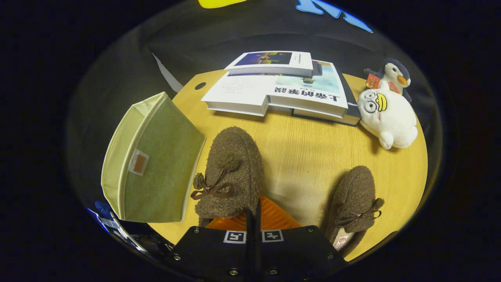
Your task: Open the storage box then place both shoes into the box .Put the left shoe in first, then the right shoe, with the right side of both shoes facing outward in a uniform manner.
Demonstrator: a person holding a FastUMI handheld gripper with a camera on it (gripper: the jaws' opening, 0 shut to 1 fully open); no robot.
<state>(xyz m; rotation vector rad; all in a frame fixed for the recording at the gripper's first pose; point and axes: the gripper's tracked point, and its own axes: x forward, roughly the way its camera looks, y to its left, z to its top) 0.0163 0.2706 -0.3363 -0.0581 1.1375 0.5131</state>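
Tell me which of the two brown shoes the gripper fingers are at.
The shoe beside the green box: the gripper pinches its rim. The other shoe lies apart, untouched.

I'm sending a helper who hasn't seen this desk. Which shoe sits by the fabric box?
On the wooden table, find the green fabric box. The shoe lies beside it, just ahead of the shut gripper; the other shoe lies farther from the box.

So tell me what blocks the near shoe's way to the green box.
Nothing visible: the shoe at the gripper lies right beside the green storage box, with only bare table around. The fingers look closed together.
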